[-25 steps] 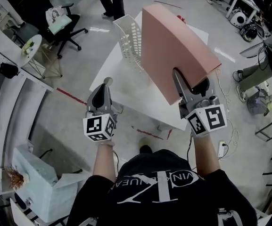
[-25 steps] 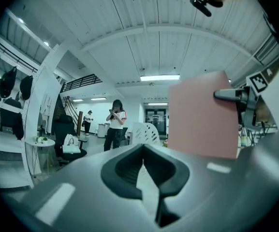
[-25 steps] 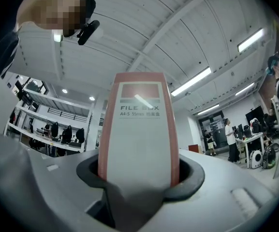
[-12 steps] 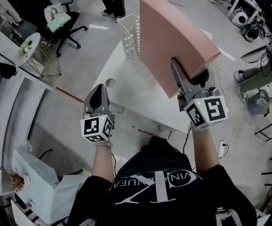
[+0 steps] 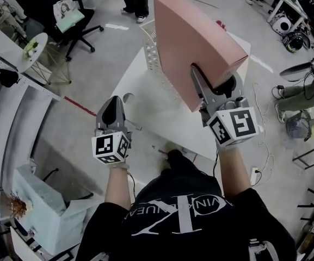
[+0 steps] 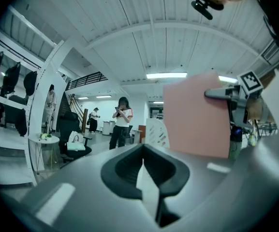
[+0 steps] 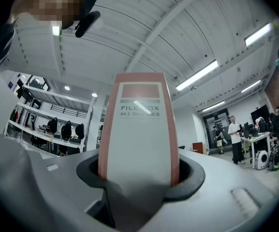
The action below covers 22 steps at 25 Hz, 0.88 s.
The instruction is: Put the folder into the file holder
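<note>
Pink box folder (image 5: 195,42) with a white spine label sits clamped in the right tongs (image 5: 214,85), whose pads press on its two faces at the near lower corner. It is held clear of the white desk (image 5: 146,110), standing on edge and leaning a little, spine toward the tongs. In the right gripper view the spine (image 7: 139,124) fills the gap between the pads of the right tongs (image 7: 139,178).

The left tongs (image 5: 113,105) are narrow, their pads all but meeting with nothing between them (image 6: 144,173). They hang over the near left edge of the desk, well apart from the folder.

Beyond both tongs, just left of the folder, a white perforated plastic file holder (image 5: 154,56) stands upright on the desk. From the left gripper view it (image 6: 156,133) shows just beside the folder's (image 6: 195,115) left edge.

Farther out on the floor, past the left tongs, is a black office chair (image 5: 78,23).
</note>
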{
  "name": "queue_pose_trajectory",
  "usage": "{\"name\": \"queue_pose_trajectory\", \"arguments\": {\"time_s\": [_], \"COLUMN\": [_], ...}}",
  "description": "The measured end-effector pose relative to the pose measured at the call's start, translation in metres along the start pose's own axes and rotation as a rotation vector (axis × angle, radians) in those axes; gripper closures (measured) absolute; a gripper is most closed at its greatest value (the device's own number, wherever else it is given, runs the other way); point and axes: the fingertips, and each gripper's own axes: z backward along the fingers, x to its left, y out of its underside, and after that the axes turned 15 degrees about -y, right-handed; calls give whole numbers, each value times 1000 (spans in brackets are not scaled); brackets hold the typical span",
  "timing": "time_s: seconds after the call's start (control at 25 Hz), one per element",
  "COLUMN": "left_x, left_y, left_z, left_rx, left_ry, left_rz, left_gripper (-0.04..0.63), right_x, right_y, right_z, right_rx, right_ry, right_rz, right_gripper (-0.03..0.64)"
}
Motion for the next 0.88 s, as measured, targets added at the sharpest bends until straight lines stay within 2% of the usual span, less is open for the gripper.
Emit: {"name": "queue_pose_trajectory", "arguments": {"time_s": [0.32,0.64,0.88], "left_x": [10,13,9], "left_y": [-3,1,9], "left_z": [-25,-38,-47], "left_rx": [-1,7,23], "left_ry": [-41,-74,-78], "left_rz": [15,15,14], "left_gripper": [595,595,595], "right_x": [-10,-19,-25], "right_y": [2,13,28], "right_z": [-31,-40,-42], "right_rx": [-42,-125,-140], "right_ry": [-35,-71,-84], "right_rz": [20,20,8], "right_gripper": [322,322,322]}}
